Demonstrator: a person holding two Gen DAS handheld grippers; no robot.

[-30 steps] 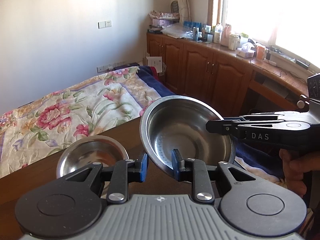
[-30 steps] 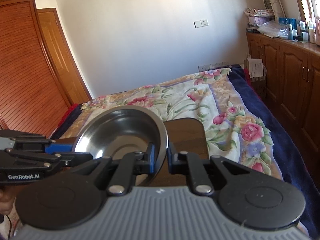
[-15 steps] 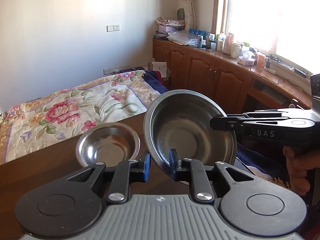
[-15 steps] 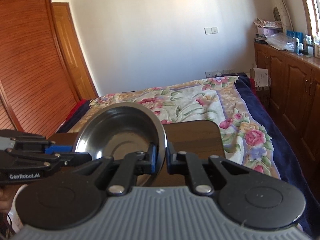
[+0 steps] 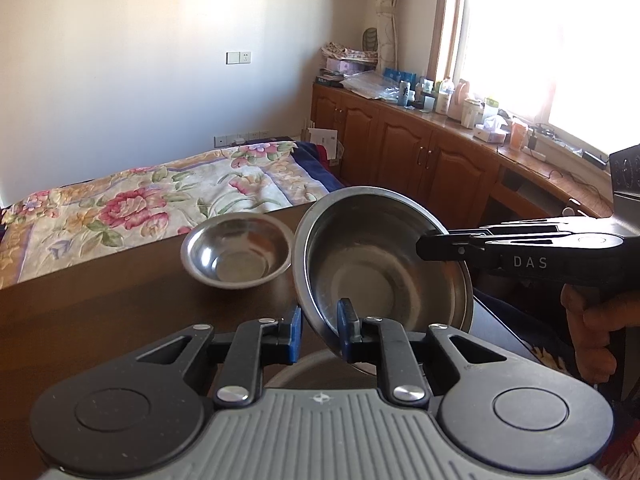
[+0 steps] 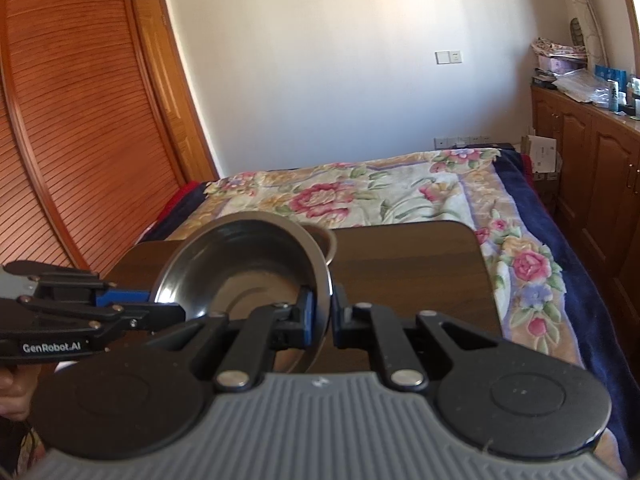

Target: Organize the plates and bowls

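A large steel bowl (image 5: 380,272) hangs tilted above the dark wooden table (image 5: 100,300), carried from two sides. My left gripper (image 5: 320,320) is shut on its near rim, one blue pad inside the bowl and the other outside. Coming in from the right, my right gripper (image 5: 422,246) is shut on the far-right rim. In the right wrist view the same bowl (image 6: 240,264) stands in my right gripper (image 6: 322,312), with my left gripper (image 6: 168,306) at its left edge. A small steel bowl (image 5: 236,256) rests upright on the table just left of the large one; there its rim (image 6: 326,242) peeks out behind it.
A pale curved rim of another dish (image 5: 296,368) shows under my left fingers. A bed with a floral quilt (image 5: 140,208) lies beyond the table. Wooden cabinets (image 5: 420,160) with clutter run under the window. Slatted wooden doors (image 6: 60,140) stand at the left. A hand (image 5: 592,320) holds the right gripper.
Both grippers have carried the large bowl across the table, closer to the small bowl. The left jaws have narrowed onto its rim. The right grip is unchanged.
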